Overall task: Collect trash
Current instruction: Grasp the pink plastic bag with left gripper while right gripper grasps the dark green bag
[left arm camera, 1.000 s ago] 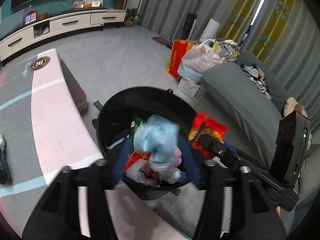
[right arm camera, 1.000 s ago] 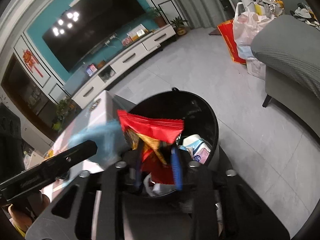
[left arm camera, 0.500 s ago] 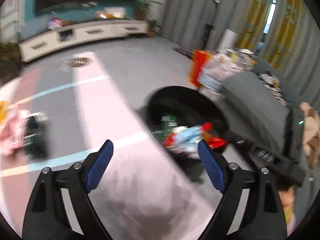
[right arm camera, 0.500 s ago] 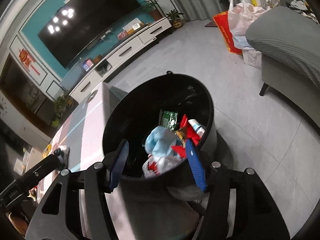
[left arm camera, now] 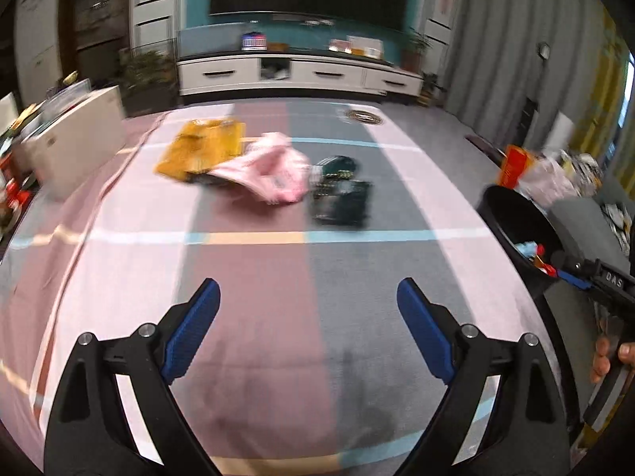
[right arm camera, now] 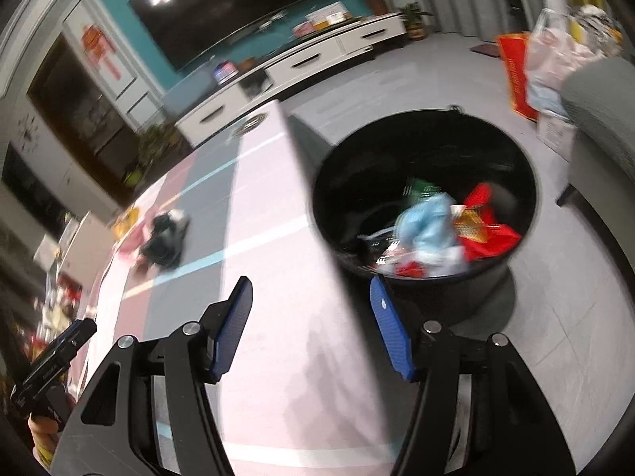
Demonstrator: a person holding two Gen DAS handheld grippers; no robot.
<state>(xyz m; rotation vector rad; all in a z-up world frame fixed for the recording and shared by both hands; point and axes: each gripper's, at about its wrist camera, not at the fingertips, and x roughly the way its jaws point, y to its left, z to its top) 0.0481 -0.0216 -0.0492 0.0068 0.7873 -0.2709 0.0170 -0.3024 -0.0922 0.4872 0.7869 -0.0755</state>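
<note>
the left hand-held gripper (left arm camera: 307, 301) hangs over the striped tabletop (left arm camera: 254, 277) with its blue pads spread wide and nothing between them. farther along the tabletop from it lie three pieces of trash close together: a yellow wrapper (left arm camera: 200, 150), a pink bag (left arm camera: 272, 172) touching it, and a dark packet (left arm camera: 341, 196) just beside the pink bag. the black bin (right arm camera: 424, 198) stands on the floor against the tabletop's edge, holding a light blue wad (right arm camera: 426, 224) and a red wrapper (right arm camera: 486, 230) among other scraps. the right hand-held gripper (right arm camera: 311, 319) sits over the tabletop's edge near the bin, its jaws opening, empty.
</note>
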